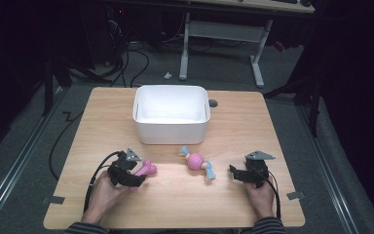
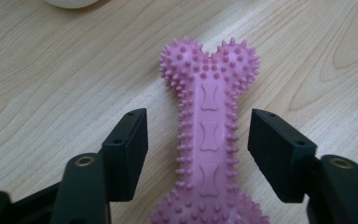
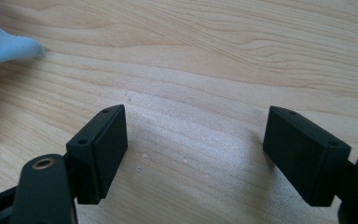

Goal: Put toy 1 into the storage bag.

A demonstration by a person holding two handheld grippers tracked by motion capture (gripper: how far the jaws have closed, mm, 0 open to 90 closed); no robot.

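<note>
The pink spiked rubber bone toy (image 2: 209, 140) lies flat on the pale wooden worktop (image 1: 175, 204), near its front left part, with its narrow shaft running between the fingers (image 2: 130, 149) of your left gripper (image 1: 137, 174). Those fingers stand part-way spread, one on each side of the shaft, and a strip of bare wood shows between each pad and the spikes, so nothing is pinched yet.

The main risk, as I judge it, is the grip itself. The soft spikes may give under the pads and let the bone twist or slide out if you lift with a light squeeze. The shaft also sits a little nearer the right-hand pad in the left gripper view, so one finger could meet it first and push it sideways along the wood. Centre it before closing fully.

Your right gripper (image 1: 238, 174) rests at the front right of the worktop, its fingers (image 3: 102, 149) spread wide over bare wood, holding nothing. Just beside it lies the pink ball toy with pale blue fabric ends (image 1: 197, 162); a careless sweep of either hand could knock it.

Count: one pink bone, one ball toy, one empty white plastic tub (image 1: 171, 114) at the middle back, well apart from both toys, and two grippers.
</note>
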